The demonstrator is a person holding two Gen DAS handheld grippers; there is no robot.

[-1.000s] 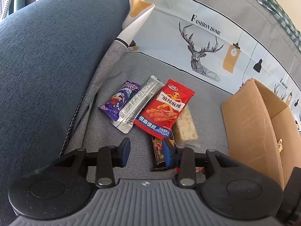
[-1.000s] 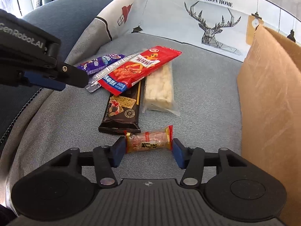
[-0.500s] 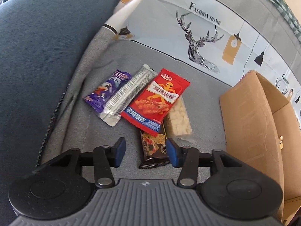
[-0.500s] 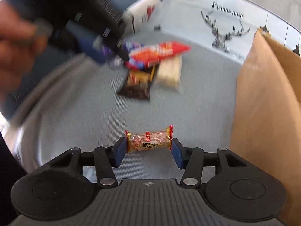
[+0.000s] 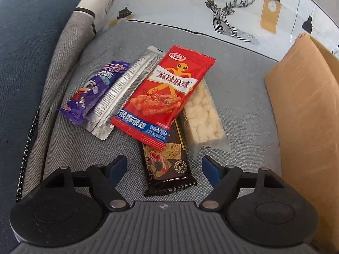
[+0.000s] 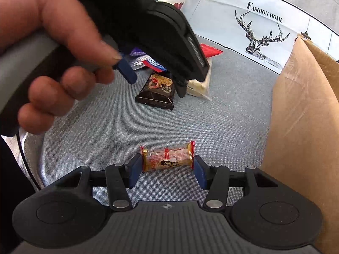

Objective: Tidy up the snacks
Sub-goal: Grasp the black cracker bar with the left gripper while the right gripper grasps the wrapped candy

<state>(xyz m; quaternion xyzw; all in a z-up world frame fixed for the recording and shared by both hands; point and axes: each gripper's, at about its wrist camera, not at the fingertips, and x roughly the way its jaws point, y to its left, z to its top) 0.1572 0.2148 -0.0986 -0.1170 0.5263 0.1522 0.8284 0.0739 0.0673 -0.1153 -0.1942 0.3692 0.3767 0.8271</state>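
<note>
Since the earlier frame the left gripper has come down closer over the snack pile, and its jaws have just been opening; they now stand wide, either side of the near end of the dark packet, pads clear of it. Right gripper is clamped end-to-end on a small roll snack, held above the grey cushion.

Pile on cushion, left to right: purple packet, silver sachet, red packet lying over the dark packet's far end, pale bar just beside, partly under the red packet.

Cardboard box stands at right, apart from the pile. Deer-print fabric behind.

Right view: a hand grips the left gripper's handle; its blue pads hang over the dark packet.
</note>
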